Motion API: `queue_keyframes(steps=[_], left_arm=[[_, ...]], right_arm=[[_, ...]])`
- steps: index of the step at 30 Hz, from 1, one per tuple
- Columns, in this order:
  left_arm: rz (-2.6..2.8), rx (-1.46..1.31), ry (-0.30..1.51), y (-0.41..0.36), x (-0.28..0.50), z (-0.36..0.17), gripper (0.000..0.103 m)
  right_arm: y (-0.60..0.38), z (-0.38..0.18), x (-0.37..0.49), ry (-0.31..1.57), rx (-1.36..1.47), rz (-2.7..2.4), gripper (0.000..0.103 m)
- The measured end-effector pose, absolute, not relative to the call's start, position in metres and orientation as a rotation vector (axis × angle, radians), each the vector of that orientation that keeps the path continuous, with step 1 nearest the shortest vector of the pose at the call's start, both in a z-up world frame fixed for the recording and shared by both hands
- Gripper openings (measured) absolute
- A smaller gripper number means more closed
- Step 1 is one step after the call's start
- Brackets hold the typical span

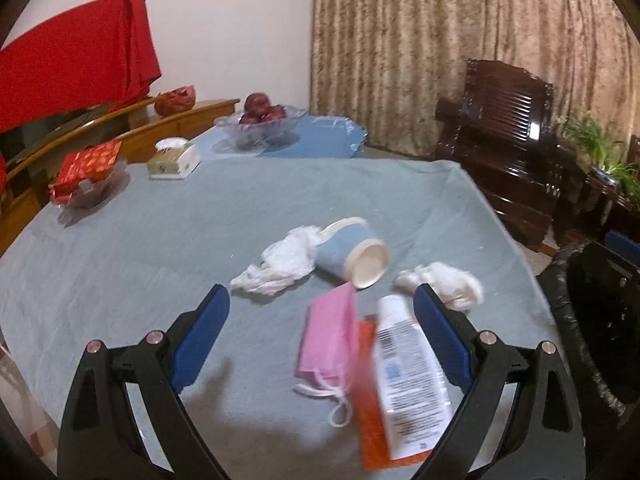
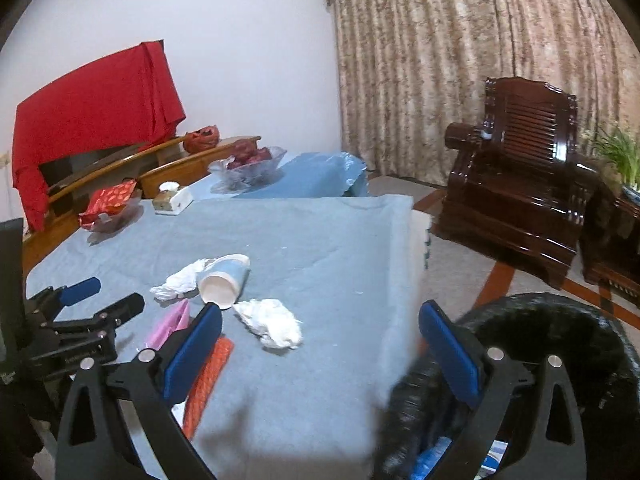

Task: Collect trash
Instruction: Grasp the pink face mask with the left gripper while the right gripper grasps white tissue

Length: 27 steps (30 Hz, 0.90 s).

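Pink mask (image 1: 329,338) lay under my left gripper (image 1: 322,330), jaws apart. Right gripper (image 2: 320,346) empty, jaws apart too. I judged the white tube (image 1: 412,380) might get snagged alongside.

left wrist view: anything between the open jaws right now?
Yes. Pink face mask, an orange packet and a white tube on it lie between the left gripper's jaws.

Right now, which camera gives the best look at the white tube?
The left wrist view: the white tube lies whole between the open hand-held gripper fingers, atop the orange packet. The right wrist view hides it behind that gripper's finger.
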<state>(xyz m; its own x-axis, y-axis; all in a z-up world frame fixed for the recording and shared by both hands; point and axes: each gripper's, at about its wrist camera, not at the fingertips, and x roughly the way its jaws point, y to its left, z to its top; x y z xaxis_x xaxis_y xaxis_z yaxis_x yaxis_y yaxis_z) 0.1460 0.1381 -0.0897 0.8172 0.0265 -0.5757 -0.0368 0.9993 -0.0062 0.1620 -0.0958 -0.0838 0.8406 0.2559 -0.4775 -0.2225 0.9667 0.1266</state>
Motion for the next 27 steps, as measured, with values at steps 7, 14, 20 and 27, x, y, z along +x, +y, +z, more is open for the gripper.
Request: queue_keyframes(steps=[7,14,20,27], left_arm=[[0.048,-0.041,0.671,0.154,0.160,-0.114,0.091],[0.038,-0.053,0.732,0.153,0.173,-0.134,0.084],[0.032,-0.053,0.770,0.151,0.183,-0.145,0.074],[0.017,-0.055,0.799,0.150,0.188,-0.151,0.028]], right_arm=[[-0.073,-0.103,0.187,0.550,0.043,0.262,0.097],[-0.064,-0.121,0.205,0.598,0.043,0.259,0.093],[-0.061,-0.130,0.218,0.631,0.044,0.268,0.089],[-0.049,-0.142,0.230,0.675,0.023,0.293,0.080]])
